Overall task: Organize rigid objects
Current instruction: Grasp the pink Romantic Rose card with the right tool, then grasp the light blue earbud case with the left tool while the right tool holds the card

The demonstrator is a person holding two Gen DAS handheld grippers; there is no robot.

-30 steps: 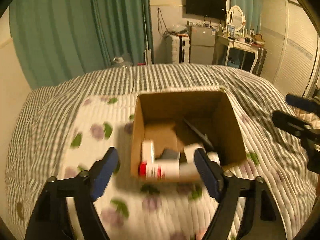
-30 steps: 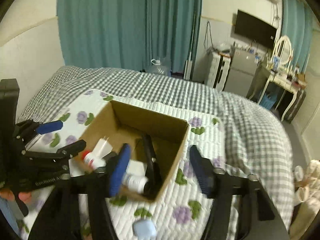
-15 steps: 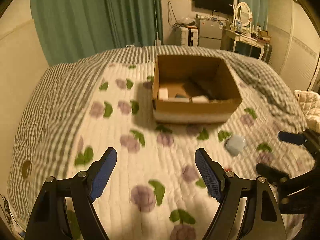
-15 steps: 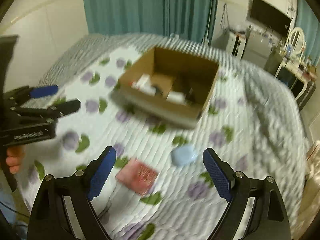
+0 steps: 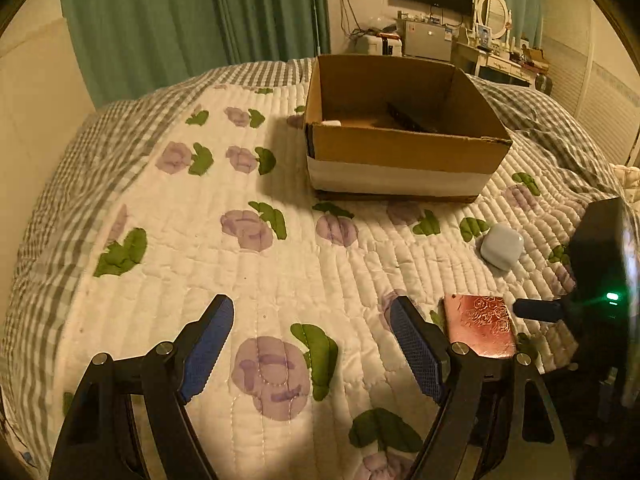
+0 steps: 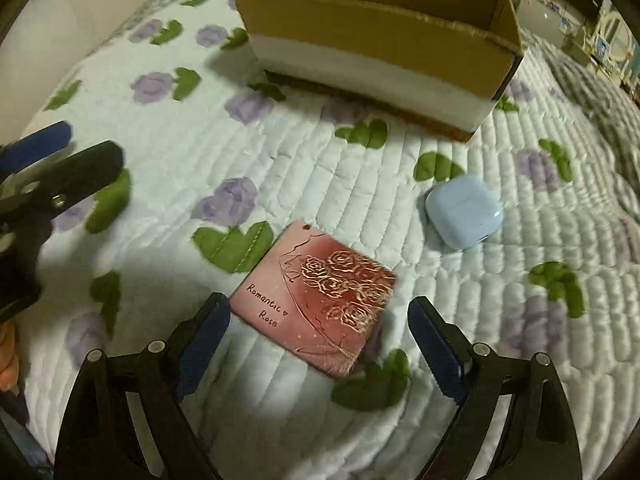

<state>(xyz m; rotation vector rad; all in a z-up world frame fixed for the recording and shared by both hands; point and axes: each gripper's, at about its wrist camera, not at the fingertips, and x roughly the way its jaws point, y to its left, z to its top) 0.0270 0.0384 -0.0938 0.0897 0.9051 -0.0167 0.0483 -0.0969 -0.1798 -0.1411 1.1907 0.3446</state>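
A pink flat box with rose print [image 6: 320, 298] lies on the quilt right in front of my open, empty right gripper [image 6: 318, 334], between its fingers but apart from them. It also shows in the left wrist view [image 5: 480, 326]. A pale blue earbud case [image 6: 464, 216] lies further right, also in the left wrist view [image 5: 502, 246]. The cardboard box [image 5: 400, 148] stands beyond, holding a dark flat item and a white one; it also shows in the right wrist view [image 6: 380, 36]. My left gripper [image 5: 310, 344] is open and empty over bare quilt.
The bed has a white quilt with purple flowers [image 5: 256, 236] over a grey checked cover. A wall lies left of the bed. Green curtains, a TV, a fridge and a dressing table stand at the far side of the room.
Both grippers pulled back from over the cardboard box and came down low toward the near quilt. The right gripper now frames the pink box closely.
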